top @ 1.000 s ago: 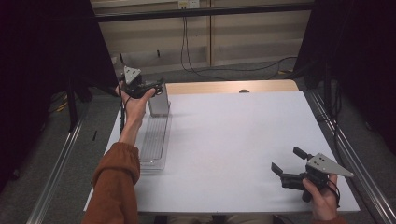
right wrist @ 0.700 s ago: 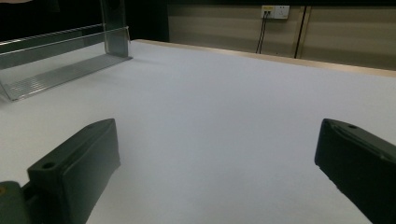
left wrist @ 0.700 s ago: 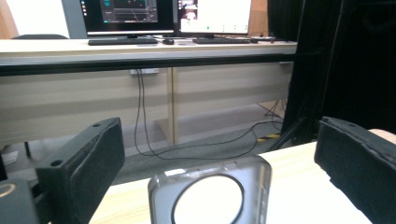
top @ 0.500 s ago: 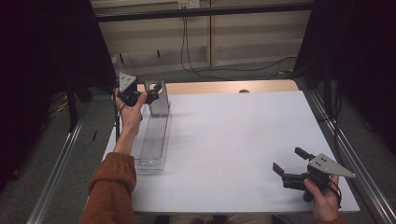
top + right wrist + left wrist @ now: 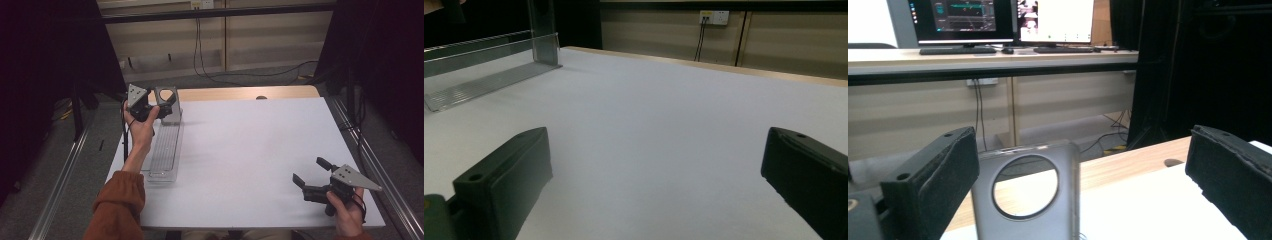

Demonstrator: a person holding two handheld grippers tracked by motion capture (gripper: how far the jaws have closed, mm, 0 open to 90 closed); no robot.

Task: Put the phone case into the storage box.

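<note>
A long clear plastic rack (image 5: 165,150) lies along the left side of the white table (image 5: 250,140). A grey upright end plate (image 5: 167,100) with a round hole stands at the rack's far end. My left gripper (image 5: 157,110) is held just left of that plate and is open. In the left gripper view the end plate (image 5: 1025,192) stands ahead between the wide-apart jaws of my left gripper (image 5: 1083,150), nearer the left one, untouched. My right gripper (image 5: 308,170) hovers open over the table's near right corner, and nothing lies between the jaws of my right gripper (image 5: 659,165).
In the right gripper view the rack (image 5: 484,80) and its end plate (image 5: 544,35) lie far off at the upper left. A wooden strip (image 5: 250,93) runs along the table's far edge. Metal rails (image 5: 65,170) flank the table. Monitors (image 5: 963,17) stand on a desk beyond.
My left gripper has drawn slightly left and back from the end plate and turned in the hand. The right gripper has barely moved.
</note>
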